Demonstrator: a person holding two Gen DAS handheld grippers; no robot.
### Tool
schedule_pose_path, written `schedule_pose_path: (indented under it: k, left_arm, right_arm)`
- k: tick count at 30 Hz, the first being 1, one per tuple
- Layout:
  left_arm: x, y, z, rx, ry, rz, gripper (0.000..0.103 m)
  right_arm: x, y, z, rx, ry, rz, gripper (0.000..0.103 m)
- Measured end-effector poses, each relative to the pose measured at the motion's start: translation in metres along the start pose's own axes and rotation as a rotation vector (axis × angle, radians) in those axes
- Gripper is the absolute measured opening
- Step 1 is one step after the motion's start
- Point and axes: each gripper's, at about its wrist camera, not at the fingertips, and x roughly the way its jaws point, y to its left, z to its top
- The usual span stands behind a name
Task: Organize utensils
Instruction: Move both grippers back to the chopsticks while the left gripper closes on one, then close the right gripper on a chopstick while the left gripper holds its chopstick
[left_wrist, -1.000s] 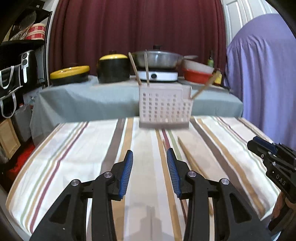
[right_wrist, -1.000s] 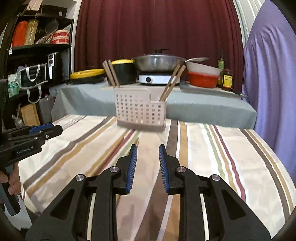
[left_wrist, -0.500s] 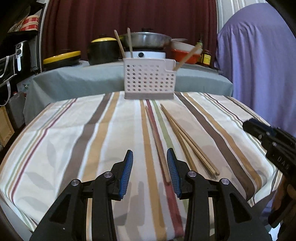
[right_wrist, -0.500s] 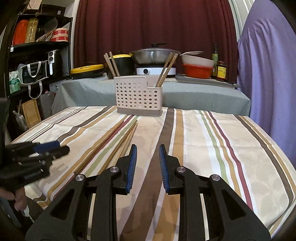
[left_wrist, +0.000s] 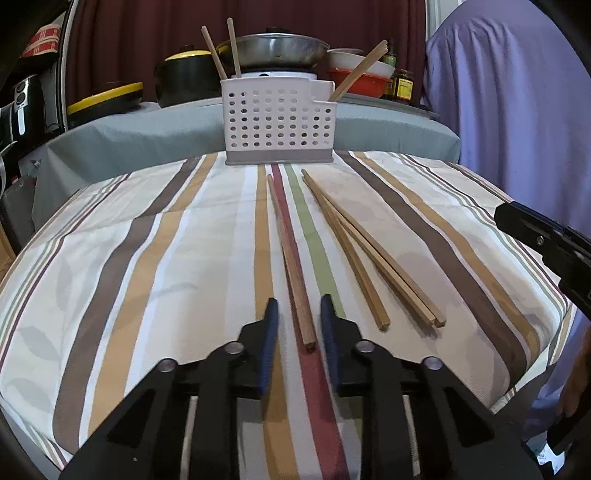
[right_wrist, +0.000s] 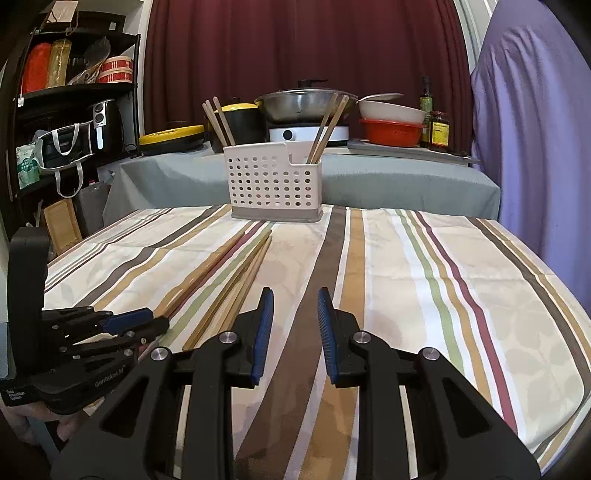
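A white perforated caddy (left_wrist: 279, 122) (right_wrist: 273, 184) stands at the far end of the striped table, with two chopsticks in its left section and two in its right. Several chopsticks lie loose on the cloth. A single chopstick (left_wrist: 291, 258) (right_wrist: 207, 273) lies apart from three others (left_wrist: 369, 254) (right_wrist: 240, 280). My left gripper (left_wrist: 298, 310) (right_wrist: 157, 321) is low over the near end of the single chopstick. Its jaws are closing with the stick between them, and a gap shows on each side. My right gripper (right_wrist: 295, 306) (left_wrist: 535, 236) hovers open over bare cloth, right of the chopsticks, with nothing between its fingers.
Behind the table runs a grey-covered counter (right_wrist: 388, 181) with a wok on a cooker (right_wrist: 306, 103), black and yellow pots, a red bowl (right_wrist: 391, 131) and bottles. A dark shelf (right_wrist: 74, 110) with bags stands on the left. A purple drape (right_wrist: 535, 129) hangs on the right.
My left gripper has come down and forward onto the near end of the single chopstick, and its jaws have narrowed around it. My right gripper has dipped a little.
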Motion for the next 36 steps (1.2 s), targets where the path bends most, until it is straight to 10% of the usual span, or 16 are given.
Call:
schedule_pose_path:
  k: [5, 36]
  left_arm:
    - [0.000, 0.007, -0.001, -0.022, -0.004, 0.006, 0.007]
    - [-0.034, 0.075, -0.002, -0.122, -0.059, 0.159, 0.007]
  right_arm:
    - [0.004, 0.004, -0.002, -0.010, 0.012, 0.012, 0.025]
    - [0.011, 0.048, -0.028, -0.131, 0.136, 0.111, 0.025]
